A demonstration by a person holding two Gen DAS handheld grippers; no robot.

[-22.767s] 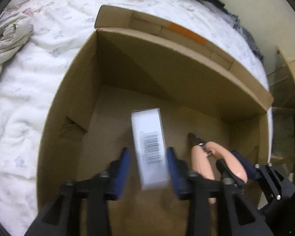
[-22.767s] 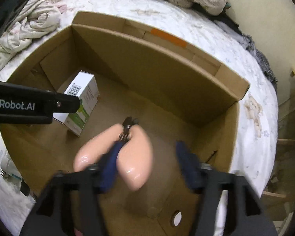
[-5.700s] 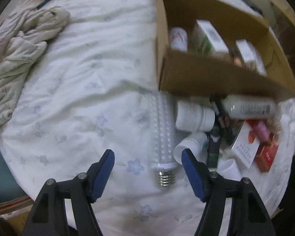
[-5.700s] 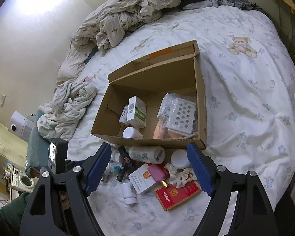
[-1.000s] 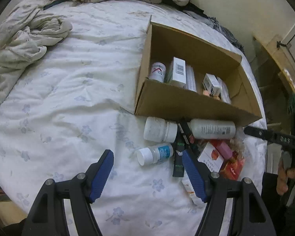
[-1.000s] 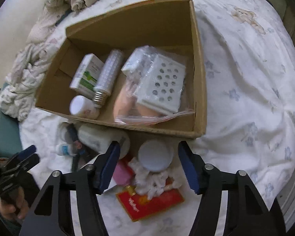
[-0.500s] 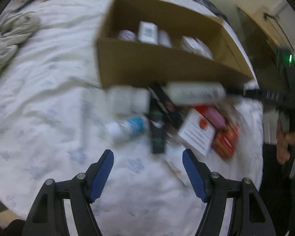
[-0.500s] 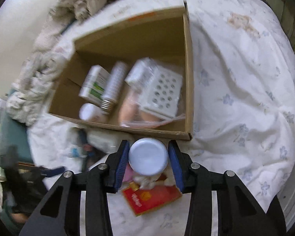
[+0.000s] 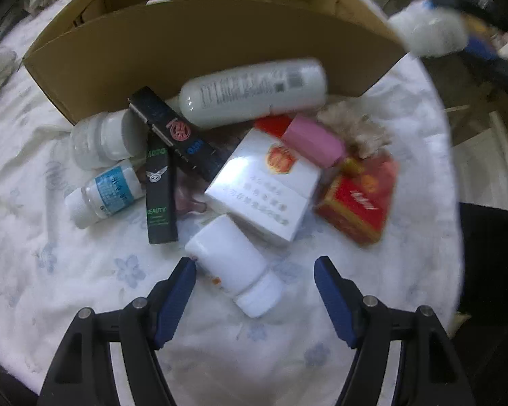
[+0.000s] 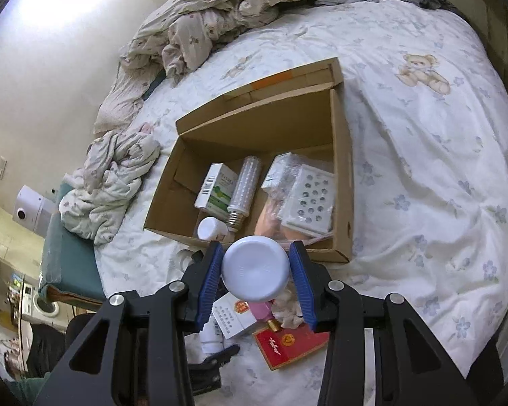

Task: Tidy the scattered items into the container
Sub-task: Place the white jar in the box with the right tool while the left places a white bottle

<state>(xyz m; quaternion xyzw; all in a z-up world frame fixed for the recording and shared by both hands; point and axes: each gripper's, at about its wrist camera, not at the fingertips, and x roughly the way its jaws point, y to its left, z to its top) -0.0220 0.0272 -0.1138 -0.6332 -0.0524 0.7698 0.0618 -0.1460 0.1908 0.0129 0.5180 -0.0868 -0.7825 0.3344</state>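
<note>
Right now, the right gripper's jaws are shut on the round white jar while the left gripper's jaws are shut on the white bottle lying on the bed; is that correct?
Not quite. The left gripper is open: in the left wrist view its jaws stand apart on either side of the white bottle, which lies on the bed. The right gripper is indeed shut on the round white jar.

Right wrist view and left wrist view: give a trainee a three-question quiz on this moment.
1. True or false: the right tool grips a round white jar.
2. Which item lies between the open left tool's fingers? A) white bottle B) red packet C) black tube
3. Fill in: the LED corn bulb lies inside the ______.

Key: 1 true; 2 A; 3 cardboard box.
</note>
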